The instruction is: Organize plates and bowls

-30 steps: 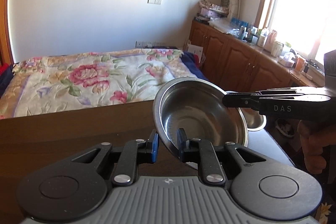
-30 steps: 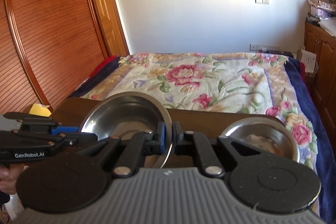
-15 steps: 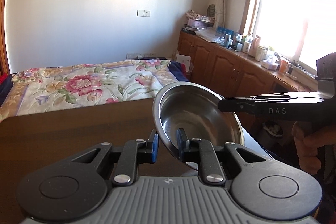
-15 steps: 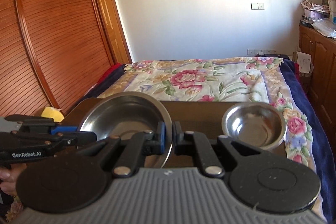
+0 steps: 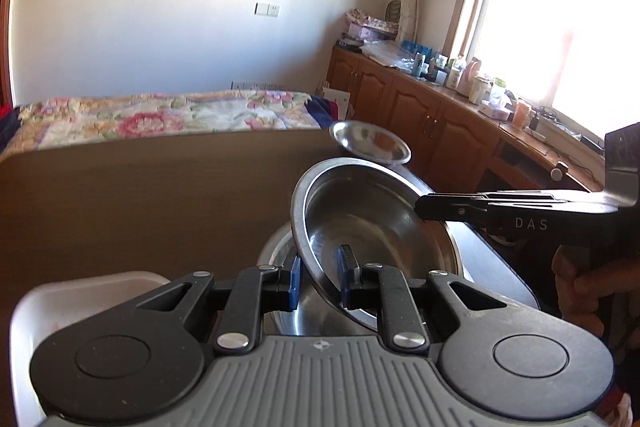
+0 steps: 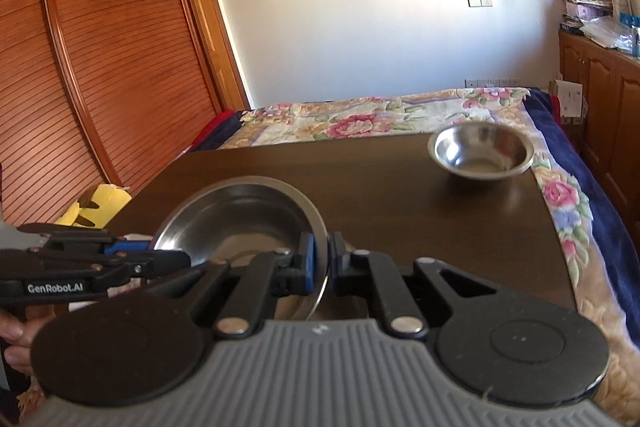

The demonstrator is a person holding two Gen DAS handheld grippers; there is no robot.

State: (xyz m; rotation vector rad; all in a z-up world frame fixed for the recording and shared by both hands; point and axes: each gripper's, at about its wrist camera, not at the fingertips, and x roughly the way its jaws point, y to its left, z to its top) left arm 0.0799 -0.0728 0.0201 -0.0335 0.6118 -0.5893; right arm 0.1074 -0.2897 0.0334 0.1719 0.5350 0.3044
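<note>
Steel plate (image 5: 360, 211) hangs tilted between my two grippers, above the near right part of the dark counter (image 6: 380, 187). My left gripper (image 5: 318, 277) has its fingers clenched on the plate's near rim; my right gripper (image 6: 321, 259) pinches the opposite rim the same way. Under the plate I see another steel bowl (image 5: 288, 311), partly hidden, and just left of it a white tray (image 5: 80, 295). A small steel bowl (image 6: 480, 151) sits well apart at the counter's far right corner.
</note>
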